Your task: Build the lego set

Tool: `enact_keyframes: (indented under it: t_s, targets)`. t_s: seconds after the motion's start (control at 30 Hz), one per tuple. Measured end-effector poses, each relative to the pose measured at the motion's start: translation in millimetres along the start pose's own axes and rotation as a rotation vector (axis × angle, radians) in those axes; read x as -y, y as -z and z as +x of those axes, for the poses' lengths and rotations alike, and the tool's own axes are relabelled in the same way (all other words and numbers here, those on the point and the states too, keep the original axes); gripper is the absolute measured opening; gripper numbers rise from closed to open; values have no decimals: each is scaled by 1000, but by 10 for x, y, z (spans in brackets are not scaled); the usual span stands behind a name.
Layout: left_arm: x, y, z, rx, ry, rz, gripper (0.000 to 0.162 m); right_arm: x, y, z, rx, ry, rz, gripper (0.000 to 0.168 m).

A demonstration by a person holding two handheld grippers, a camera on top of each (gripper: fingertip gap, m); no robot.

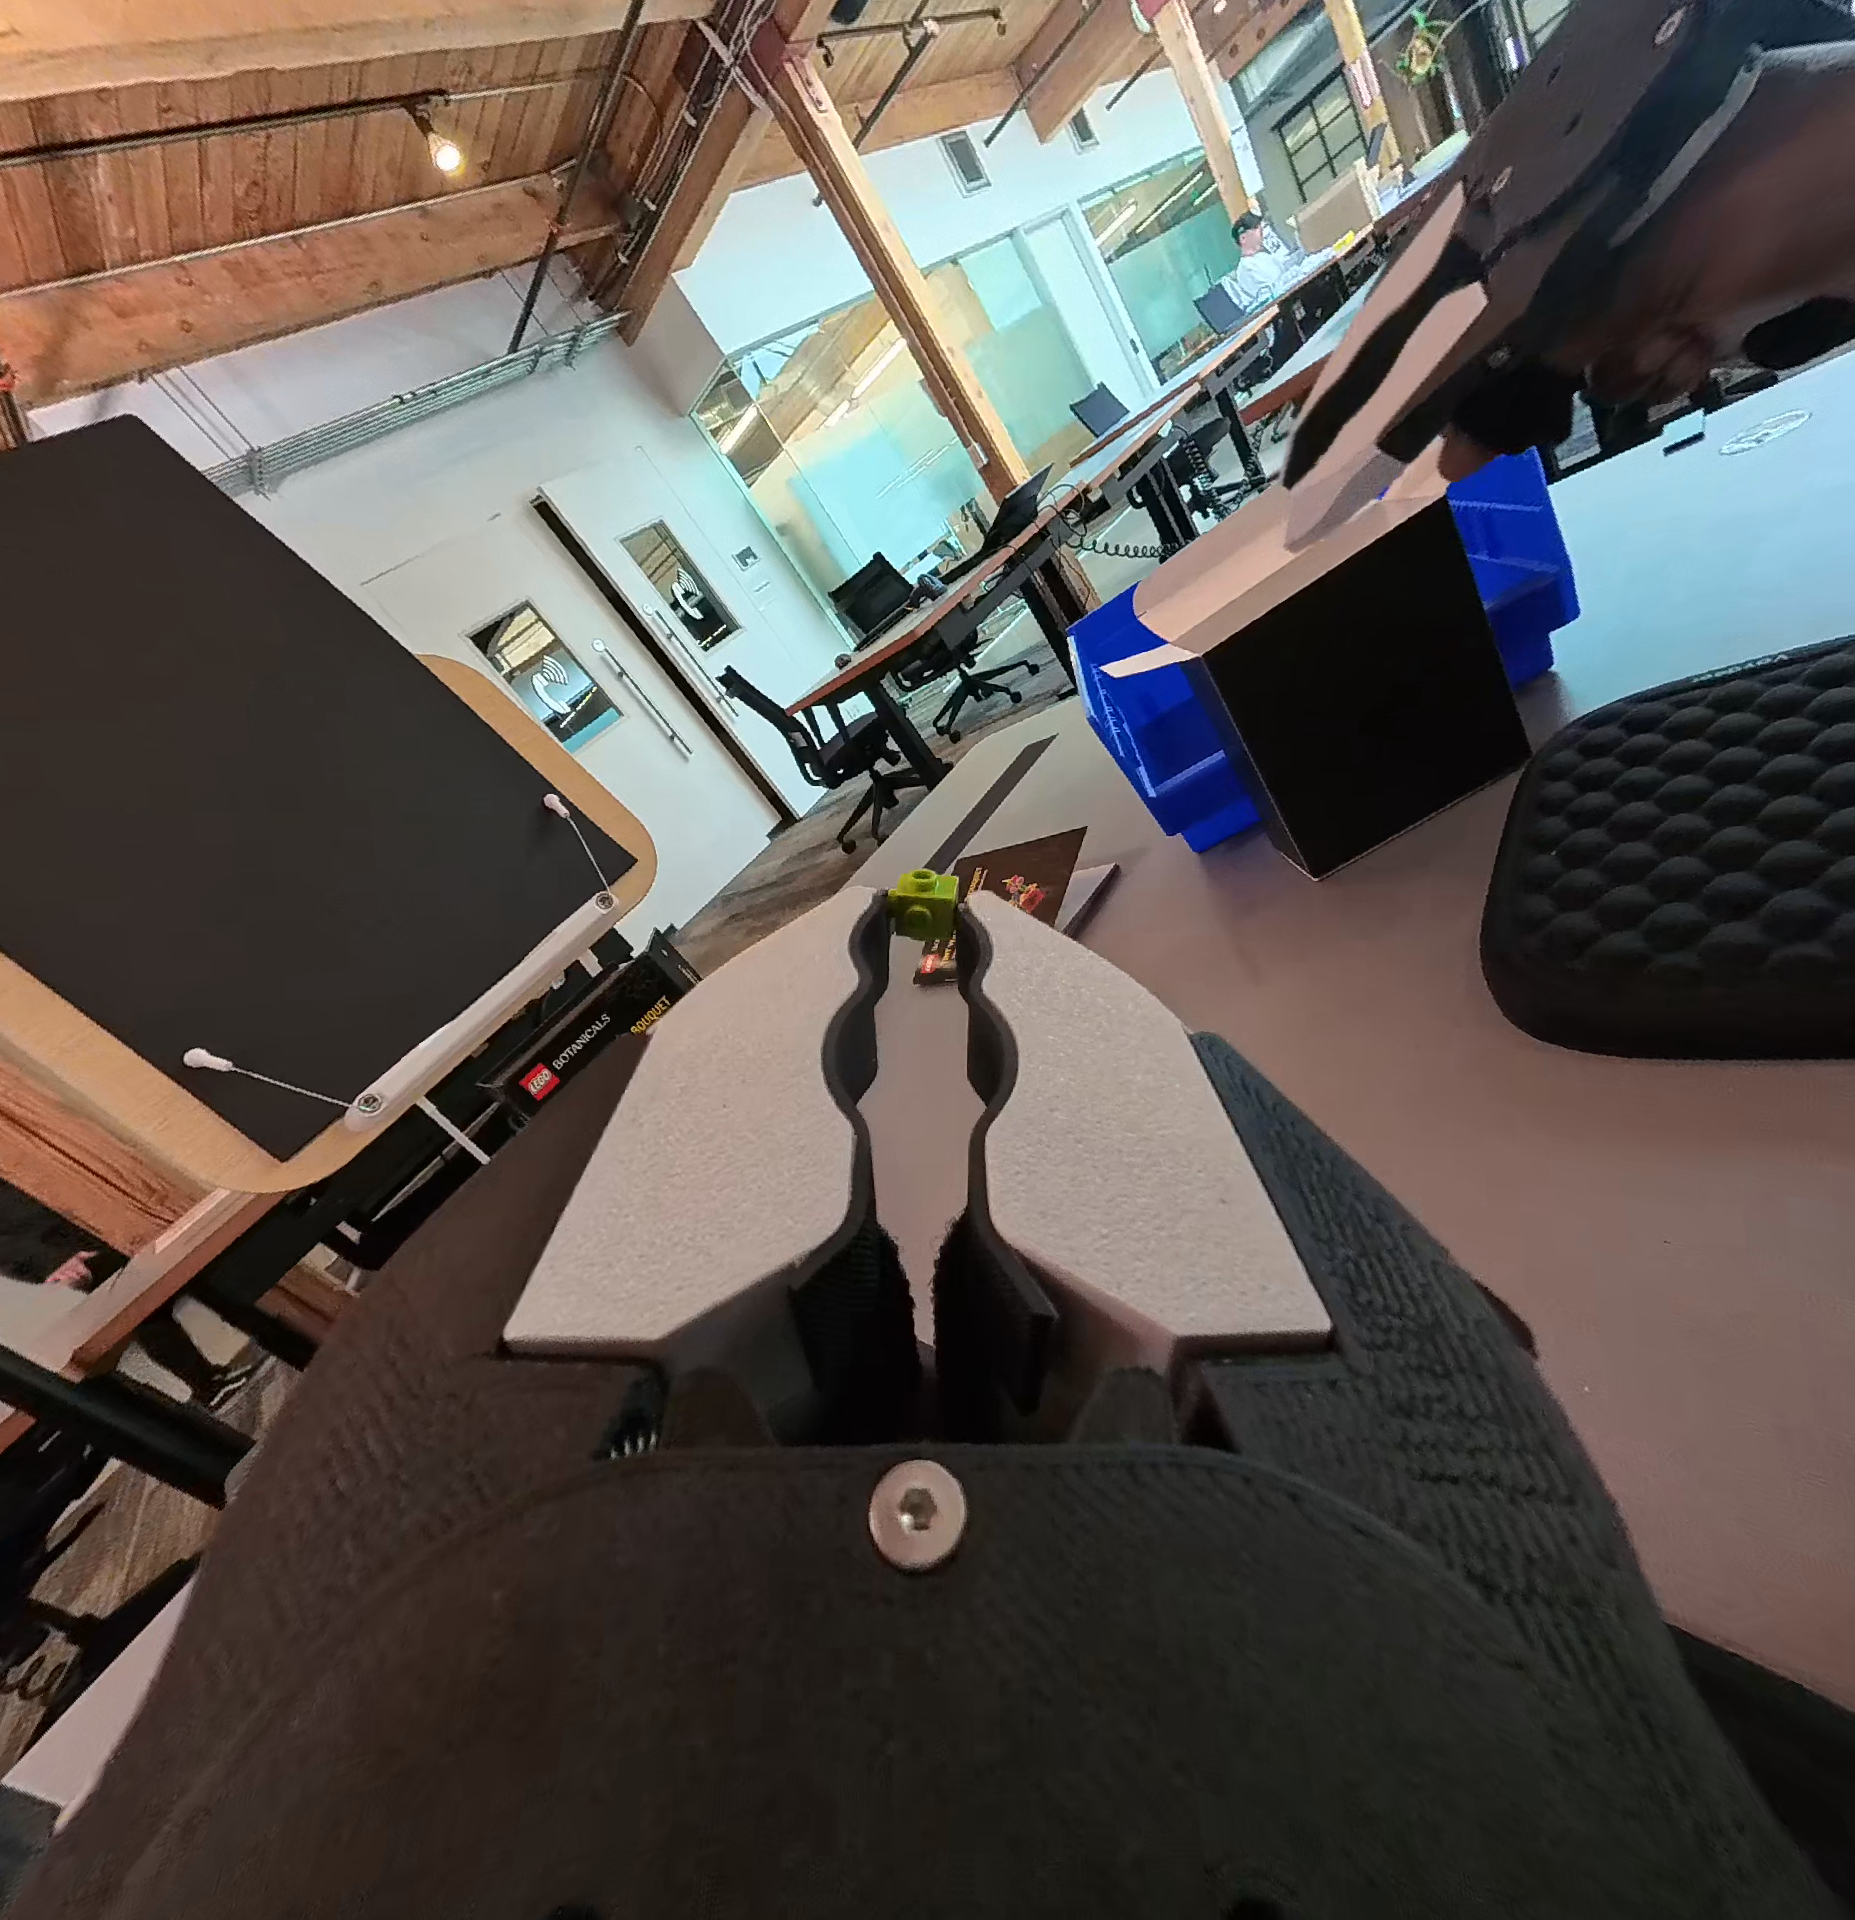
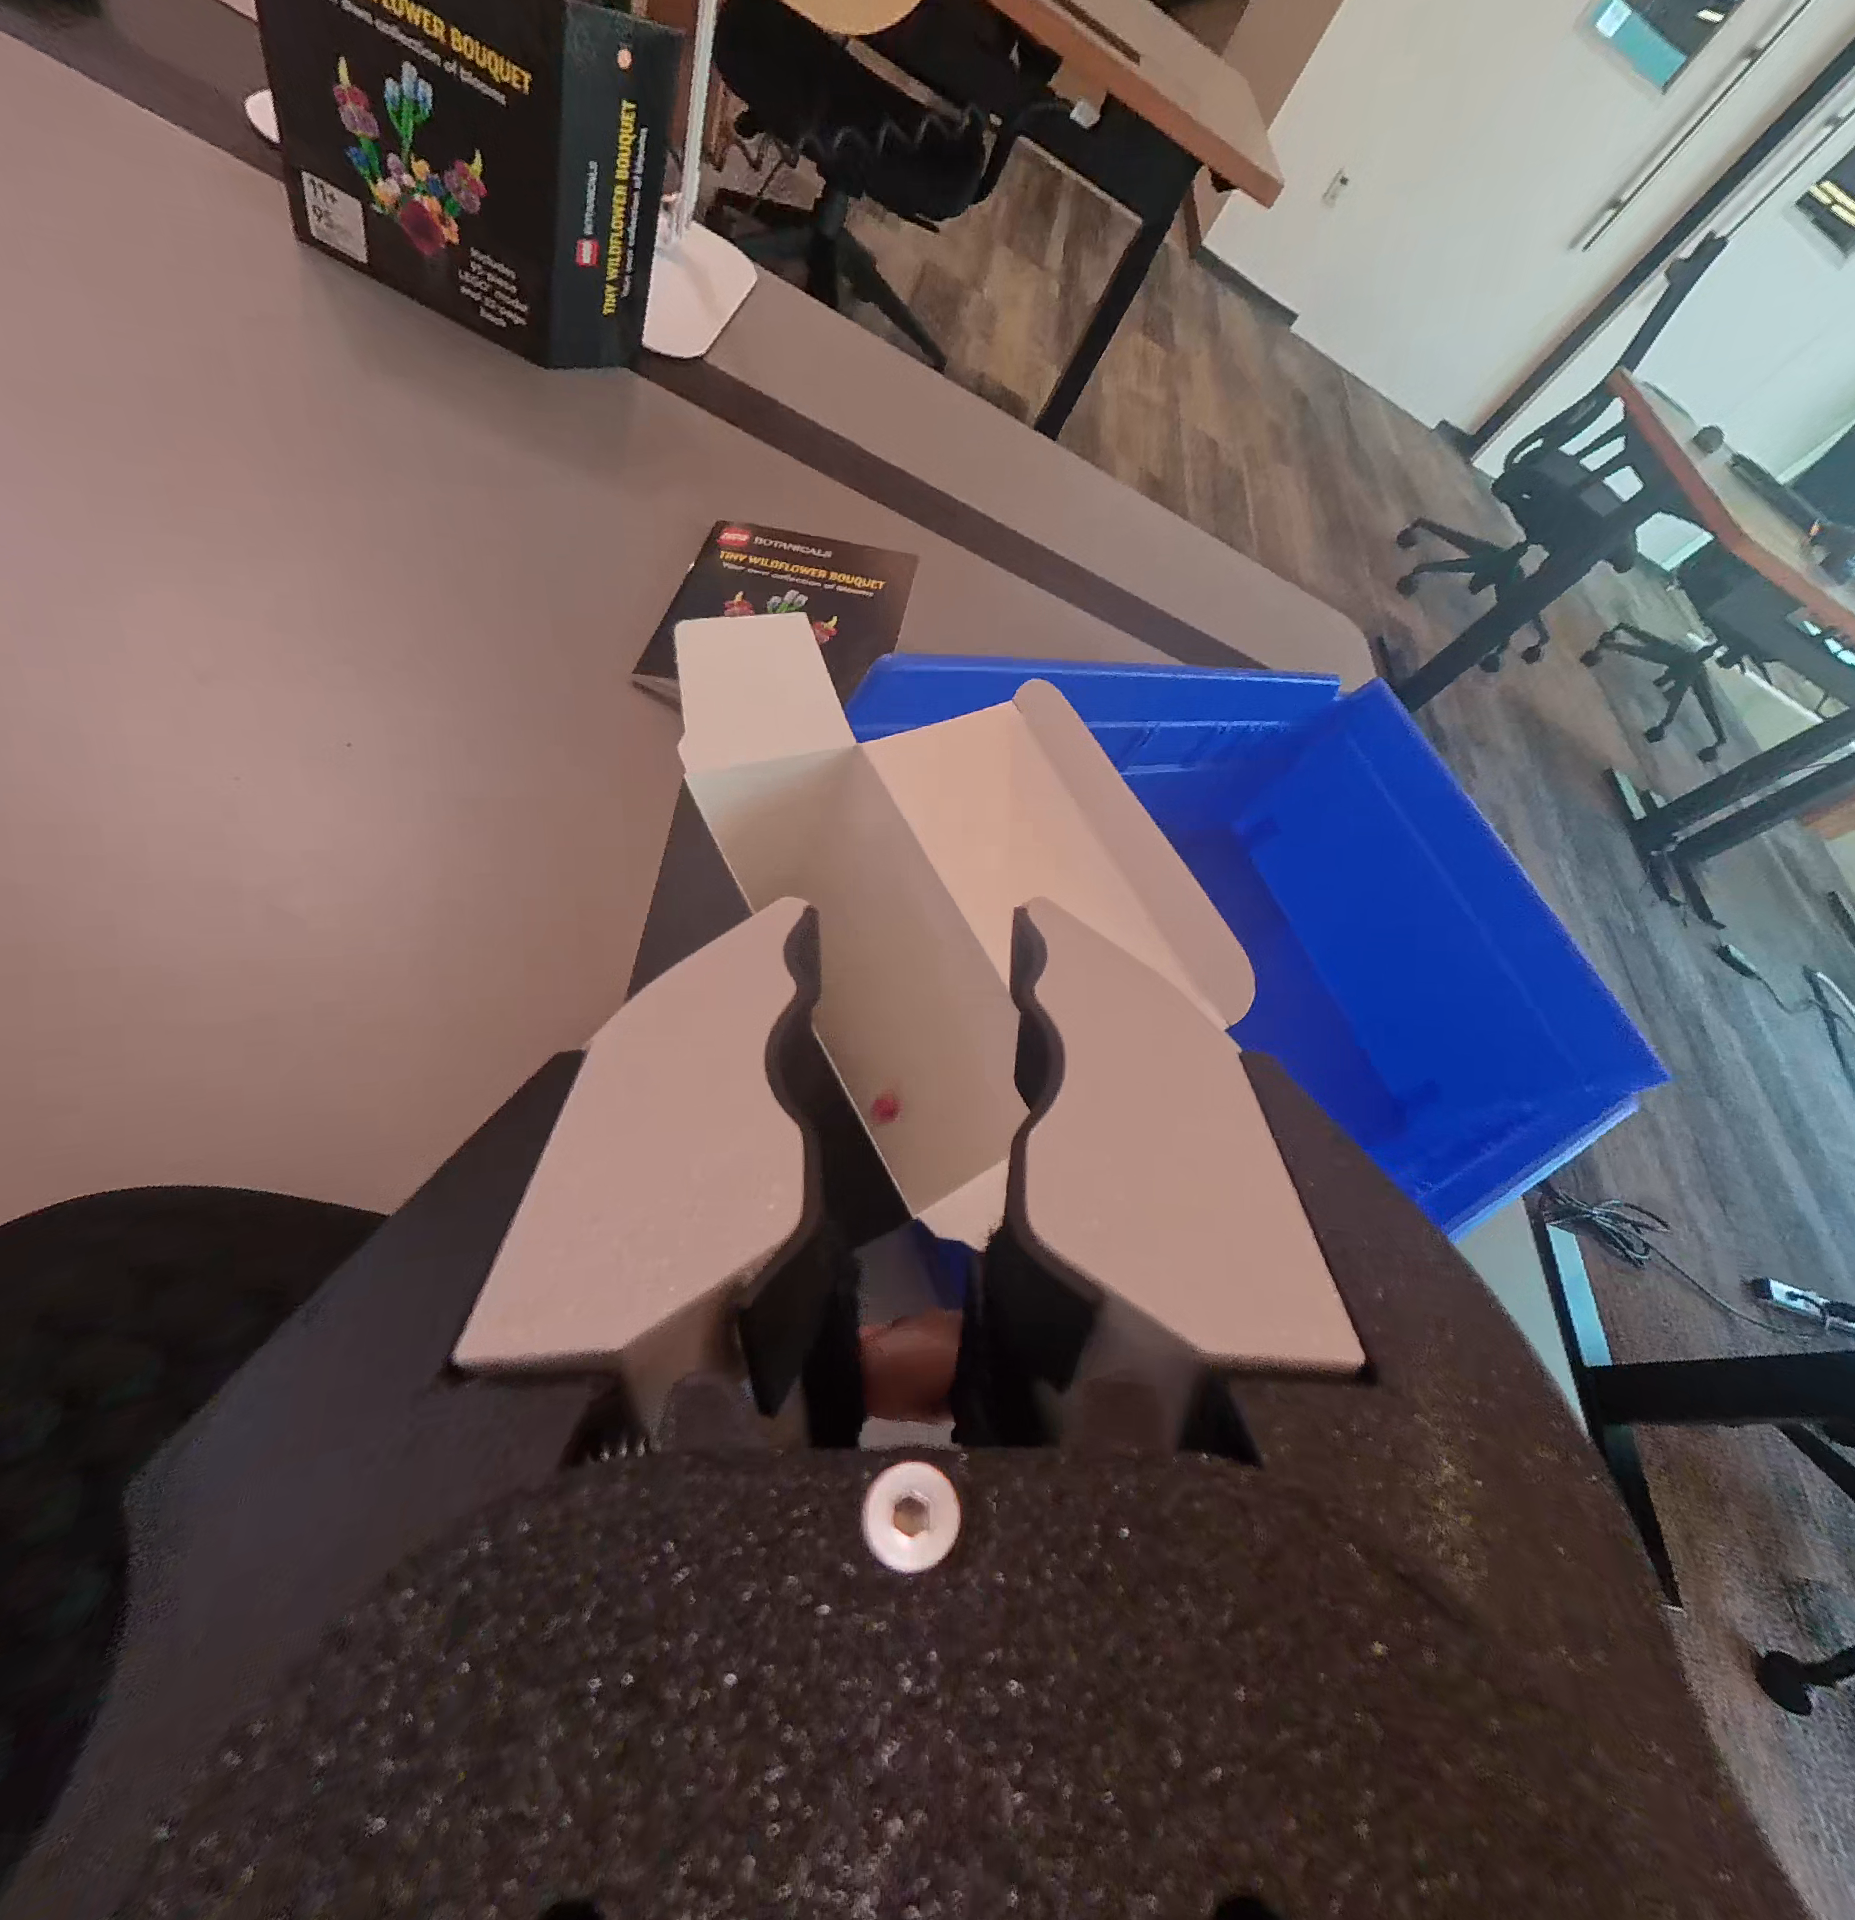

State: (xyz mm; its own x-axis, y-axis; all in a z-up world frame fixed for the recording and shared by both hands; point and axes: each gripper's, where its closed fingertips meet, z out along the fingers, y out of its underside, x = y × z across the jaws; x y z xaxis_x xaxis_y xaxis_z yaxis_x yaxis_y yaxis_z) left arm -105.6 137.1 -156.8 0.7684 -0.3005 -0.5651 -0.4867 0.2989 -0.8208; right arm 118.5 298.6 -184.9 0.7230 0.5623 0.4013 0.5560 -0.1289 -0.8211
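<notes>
The left tool (image 1: 925,920) pinches a small lime-green brick (image 1: 924,902) at the very tips of its fingers, the brick lifted clear of the tabletop (image 1: 1318,1195); this brick is the landmark for what follows; it looks hard, light and smooth, so I judge it stiff enough to bear a firm squeeze but apt to twist or pop out if gripped on a corner; the flat opposite sides are the place to hold it, leaving the studs free for pressing onto another piece. Just beyond the brick lies a dark booklet (image 1: 1016,873) flat on the tabletop; to the brick's right sits a black dimpled pad (image 1: 1712,862); farther right and beyond stands a black box with pale open flaps (image 1: 1359,686), set against a blue bin (image 1: 1151,717). The right tool (image 2: 912,914) hangs over that box, well apart from the brick, its fingers spread wide and empty; between them the inside of a flap shows, with a small red bit (image 2: 885,1108) on it, too blurred to name. Farthest off, past the booklet, the set's printed carton (image 2: 455,177) stands upright near the tabletop's edge.
</notes>
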Motion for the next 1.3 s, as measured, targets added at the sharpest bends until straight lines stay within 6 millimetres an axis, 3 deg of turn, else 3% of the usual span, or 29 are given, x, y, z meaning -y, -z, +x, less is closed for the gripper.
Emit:
enact_keyframes:
  t_s: [0.1,0.17,0.23,0.33,0.43,0.53,0.63,0.8,1.07,1.17,1.3]
  targets:
    - [1,-1,-5,1,10,3,11,45,27,-40,33,-25,35,38]
    - [3,-6,1,-5,27,8,11,208,92,-174,111,-65,128,37]
    - [6,-9,4,-7,36,15,11,471,222,-480,284,-134,270,30]
    - [-20,-9,-7,12,-5,-5,11,838,498,-1151,652,-250,422,27]
    - [-69,-12,-17,52,-134,-59,11,996,678,-1798,899,-231,431,27]
    - [-102,-26,3,85,-286,-112,12,1118,678,-2180,963,-208,434,26]
    - [-106,-43,38,97,-389,-140,11,1160,583,-2389,983,-196,395,23]
    - [-132,-65,83,88,-455,-164,11,1178,487,-2542,1013,-193,362,16]
    - [-173,-84,106,50,-374,-160,13,1158,408,-2524,952,-141,397,11]
    - [-134,-76,94,14,-212,-121,17,1182,390,-2379,895,-146,424,11]
    - [-89,-40,-36,-21,144,-31,34,1128,337,-1987,719,-117,443,11]
